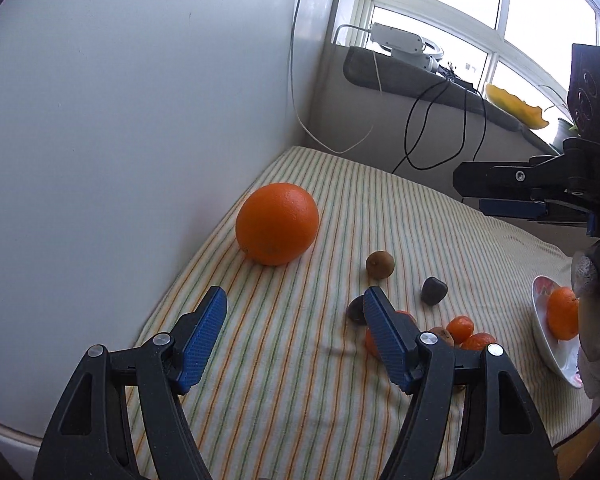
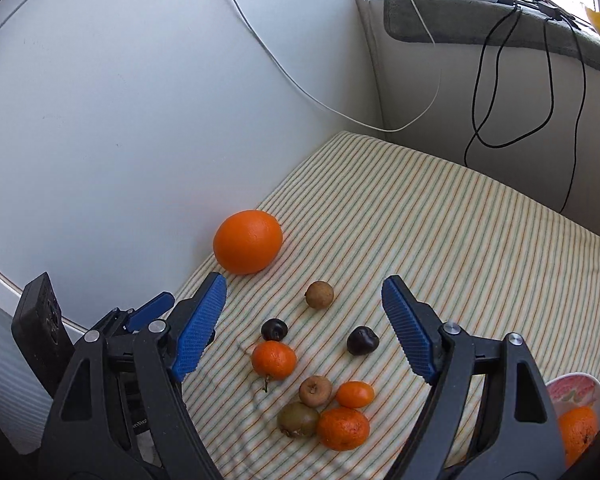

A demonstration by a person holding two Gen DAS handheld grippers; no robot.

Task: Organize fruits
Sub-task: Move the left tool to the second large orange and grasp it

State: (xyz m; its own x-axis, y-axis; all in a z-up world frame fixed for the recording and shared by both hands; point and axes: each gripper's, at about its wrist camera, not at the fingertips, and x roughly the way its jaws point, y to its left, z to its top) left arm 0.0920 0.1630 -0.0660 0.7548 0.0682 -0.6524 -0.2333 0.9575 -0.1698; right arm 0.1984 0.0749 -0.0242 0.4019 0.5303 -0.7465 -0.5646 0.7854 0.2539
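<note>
A large orange rests on the striped cloth beside the white wall. My left gripper stands open with nothing between its fingers, just short of that orange. Several small fruits lie in a loose cluster: a brown one, two dark plums, and tangerines. My right gripper hovers open and empty over this cluster. A white plate at the right holds one tangerine.
Black and white cables hang down the wall behind the cloth. A grey padded ledge under the window carries white devices. The other gripper's body shows at each view's edge. A white wall closes the left side.
</note>
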